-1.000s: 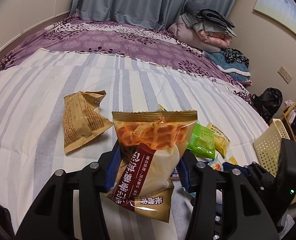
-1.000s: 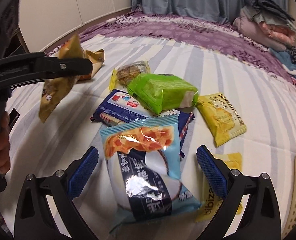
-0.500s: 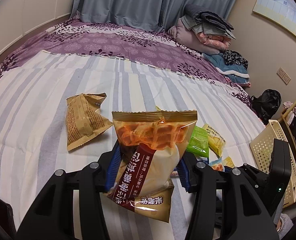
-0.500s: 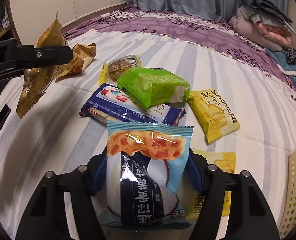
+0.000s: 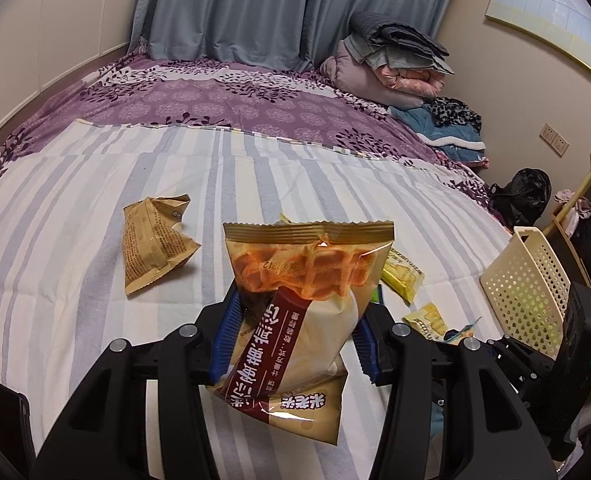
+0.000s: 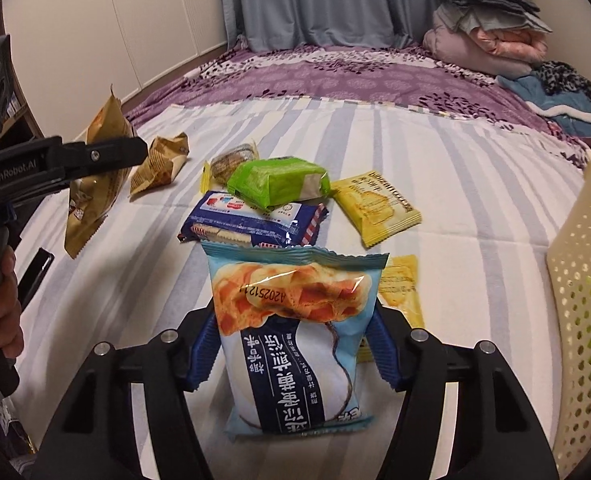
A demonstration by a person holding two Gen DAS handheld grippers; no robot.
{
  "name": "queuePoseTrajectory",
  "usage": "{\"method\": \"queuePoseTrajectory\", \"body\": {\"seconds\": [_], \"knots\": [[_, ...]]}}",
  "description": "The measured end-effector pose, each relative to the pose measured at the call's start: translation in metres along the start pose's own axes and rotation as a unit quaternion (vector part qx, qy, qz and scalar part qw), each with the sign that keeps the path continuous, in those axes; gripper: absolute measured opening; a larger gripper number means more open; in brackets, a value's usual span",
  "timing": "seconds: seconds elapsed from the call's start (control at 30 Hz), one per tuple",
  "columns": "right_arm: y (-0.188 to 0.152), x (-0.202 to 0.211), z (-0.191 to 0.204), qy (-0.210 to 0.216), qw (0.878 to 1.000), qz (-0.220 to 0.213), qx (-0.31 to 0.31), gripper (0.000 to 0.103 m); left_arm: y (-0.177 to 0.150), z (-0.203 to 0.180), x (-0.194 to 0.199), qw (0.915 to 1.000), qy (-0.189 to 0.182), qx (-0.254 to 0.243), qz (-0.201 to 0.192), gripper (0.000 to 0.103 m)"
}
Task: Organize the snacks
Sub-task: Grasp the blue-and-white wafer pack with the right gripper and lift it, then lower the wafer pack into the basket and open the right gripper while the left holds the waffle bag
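Raised since a second ago: right gripper (image 6: 293, 354), then open around the pale-blue snack bag (image 6: 295, 344), now clamped on it and lifted off the striped bedsheet (image 6: 475, 208). Left gripper (image 5: 295, 344) unchanged, clamped on tan snack bag (image 5: 299, 312), held aloft. Cream perforated basket (image 6: 583, 280) at 3 o'clock. Green packet (image 6: 279, 180), blue biscuit pack (image 6: 251, 224), yellow sachet (image 6: 375, 206) lying at 12 o'clock.

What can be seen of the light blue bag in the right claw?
The blue bag is a glossy, puffed plastic snack pack: pale blue with a serrated top seal, a waffle photo, a printed date code and a dark navy band of white Chinese text. It stands upright, pinched at its lower sides between the right claw's blue pads, in front of the other snacks on the striped bed.
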State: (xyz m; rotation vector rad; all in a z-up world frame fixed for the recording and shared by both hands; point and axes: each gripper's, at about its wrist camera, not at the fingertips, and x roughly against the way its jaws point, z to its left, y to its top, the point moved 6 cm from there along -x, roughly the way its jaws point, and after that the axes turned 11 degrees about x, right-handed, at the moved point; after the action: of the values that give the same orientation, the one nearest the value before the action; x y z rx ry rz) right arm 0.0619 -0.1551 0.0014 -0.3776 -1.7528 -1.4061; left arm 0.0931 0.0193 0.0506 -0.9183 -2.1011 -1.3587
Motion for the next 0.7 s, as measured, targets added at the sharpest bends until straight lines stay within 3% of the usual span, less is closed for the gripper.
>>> {"method": "queuePoseTrajectory", "body": {"seconds": [0.7], "knots": [[0.007,0.097,-0.039,-0.04,0.992,-0.109,-0.054,0.063,-0.014,-0.066,0.049,0.9976,-0.02,-0.062,-0.023,0.051]]}}
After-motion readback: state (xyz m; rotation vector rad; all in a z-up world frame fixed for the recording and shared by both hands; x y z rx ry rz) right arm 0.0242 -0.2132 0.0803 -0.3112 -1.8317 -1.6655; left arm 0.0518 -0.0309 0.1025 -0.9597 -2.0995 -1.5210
